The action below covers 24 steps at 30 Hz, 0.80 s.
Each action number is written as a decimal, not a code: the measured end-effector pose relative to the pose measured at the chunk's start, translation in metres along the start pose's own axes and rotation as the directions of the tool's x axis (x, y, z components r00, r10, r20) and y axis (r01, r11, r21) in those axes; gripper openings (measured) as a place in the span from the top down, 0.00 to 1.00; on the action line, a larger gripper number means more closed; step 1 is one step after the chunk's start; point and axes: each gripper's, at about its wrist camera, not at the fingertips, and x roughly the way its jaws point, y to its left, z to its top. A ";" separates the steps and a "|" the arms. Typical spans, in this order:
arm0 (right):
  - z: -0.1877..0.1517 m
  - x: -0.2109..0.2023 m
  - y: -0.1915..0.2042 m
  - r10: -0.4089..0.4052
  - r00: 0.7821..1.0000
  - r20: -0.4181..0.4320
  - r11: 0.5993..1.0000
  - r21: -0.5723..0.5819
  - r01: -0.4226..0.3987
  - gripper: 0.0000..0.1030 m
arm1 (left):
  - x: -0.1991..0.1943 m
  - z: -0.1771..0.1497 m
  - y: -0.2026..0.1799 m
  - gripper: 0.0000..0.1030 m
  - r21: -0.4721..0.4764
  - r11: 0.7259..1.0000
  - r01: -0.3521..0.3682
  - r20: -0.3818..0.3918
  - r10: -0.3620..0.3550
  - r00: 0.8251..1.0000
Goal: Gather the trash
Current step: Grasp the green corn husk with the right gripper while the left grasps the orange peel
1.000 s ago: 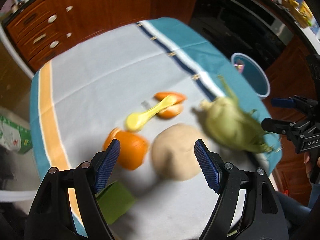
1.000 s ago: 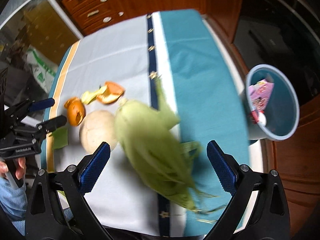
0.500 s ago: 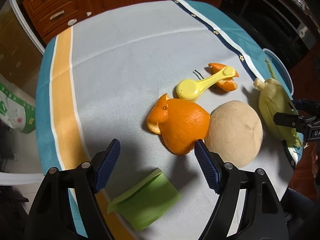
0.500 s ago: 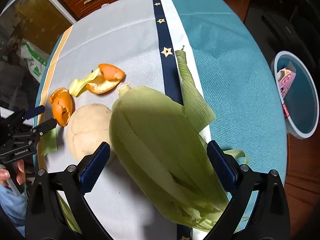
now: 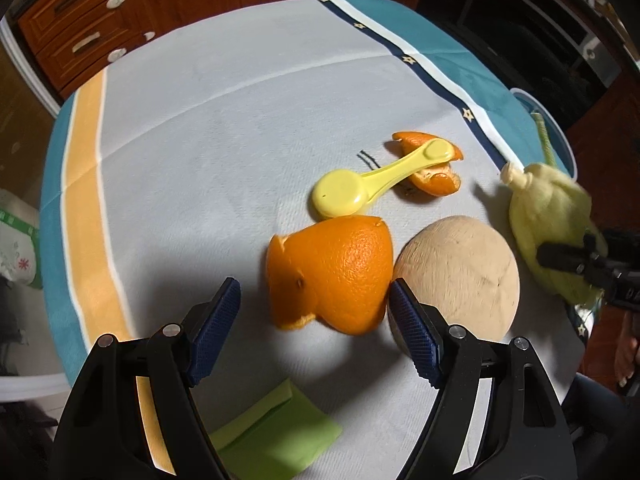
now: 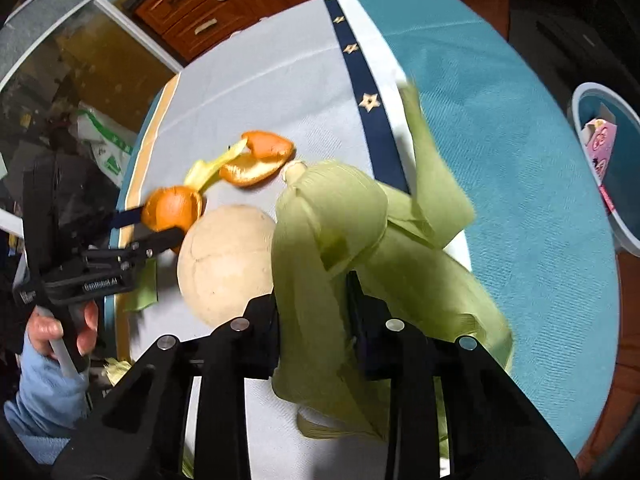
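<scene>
Change: both tools sit lower and nearer the trash than a second ago.
Corn husk (image 6: 320,240): on the worktop (image 6: 500,152), long axis running away from the right tool (image 6: 316,320), whose jaws are closing on it.
Orange peel (image 5: 332,272): just ahead of the left tool (image 5: 316,336), jaws apart.
Bin (image 6: 600,100): off the worktop's right edge.
Pose: both tools point steeply downward.
</scene>
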 end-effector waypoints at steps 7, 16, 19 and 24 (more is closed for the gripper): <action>-0.004 0.005 -0.003 0.017 1.000 -0.002 1.000 -0.011 -0.017 0.67 | 0.007 0.004 -0.003 0.25 -0.024 0.999 0.041 0.018 -0.041 0.999; -0.010 -0.012 0.001 0.022 0.999 0.050 1.000 -0.020 -0.021 0.82 | -0.014 -0.010 -0.018 0.72 -0.019 1.000 0.006 0.071 -0.005 0.997; -0.007 -0.024 0.001 0.053 0.996 0.076 0.999 -0.015 -0.052 0.84 | -0.030 -0.013 -0.020 0.73 -0.031 0.999 -0.009 0.092 0.012 0.996; -0.002 -0.047 -0.001 0.088 0.988 0.124 0.996 -0.007 -0.088 0.86 | -0.058 -0.009 -0.029 0.72 -0.014 1.000 -0.009 0.131 0.010 0.991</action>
